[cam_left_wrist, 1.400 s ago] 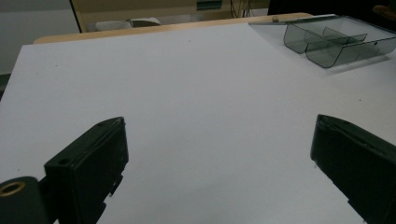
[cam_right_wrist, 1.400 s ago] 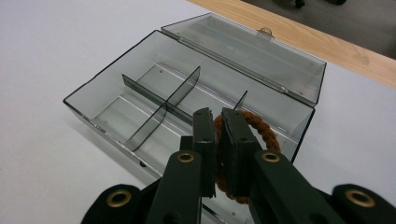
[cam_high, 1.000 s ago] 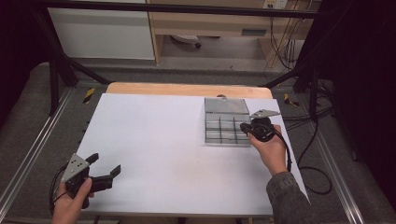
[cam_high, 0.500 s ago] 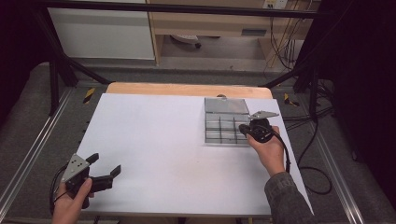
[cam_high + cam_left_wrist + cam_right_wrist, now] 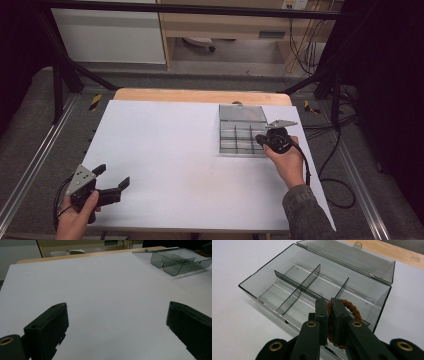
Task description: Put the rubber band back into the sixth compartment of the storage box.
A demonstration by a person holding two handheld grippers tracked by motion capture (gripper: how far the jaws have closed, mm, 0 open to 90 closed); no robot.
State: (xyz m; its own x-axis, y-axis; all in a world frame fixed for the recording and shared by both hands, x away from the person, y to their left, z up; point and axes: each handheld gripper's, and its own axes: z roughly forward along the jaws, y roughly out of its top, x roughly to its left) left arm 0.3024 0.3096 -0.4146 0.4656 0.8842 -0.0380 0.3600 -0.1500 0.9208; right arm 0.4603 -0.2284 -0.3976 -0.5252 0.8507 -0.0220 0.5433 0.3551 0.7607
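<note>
Left gripper (image 5: 111, 178): parked at the near left corner of the table, jaws spread wide, nothing between them; probably kept back there to leave room for the other hand.
Left hand (image 5: 75, 220): wrapped round the grip at the table's near edge, low and idle.
White table top (image 5: 165, 150): bare between the two grippers; well apart from each other.
Right hand (image 5: 287, 162): reaching in from the near right, wrist angled toward the box.
Right gripper (image 5: 328, 312): clenched on a brown hair tie, jaws nearly together with the loop pinched between them; poised over the box's near right edge, presumably so the loop can drop into a cell.
Brown hair tie (image 5: 352, 308): twisted loop, held upright in the jaws above a right-hand compartment; cannot tell whether touching the box floor.
Divided box (image 5: 272, 283): clear smoky plastic, partitions making several cells, those in sight all empty; set at the far right of the table within easy reach of the right hand.
Lid (image 5: 352, 257): hinged back and lying open on the far side, out of the way of loading.
Wooden edge (image 5: 200, 95): beyond the white sheet, farthest off.
</note>
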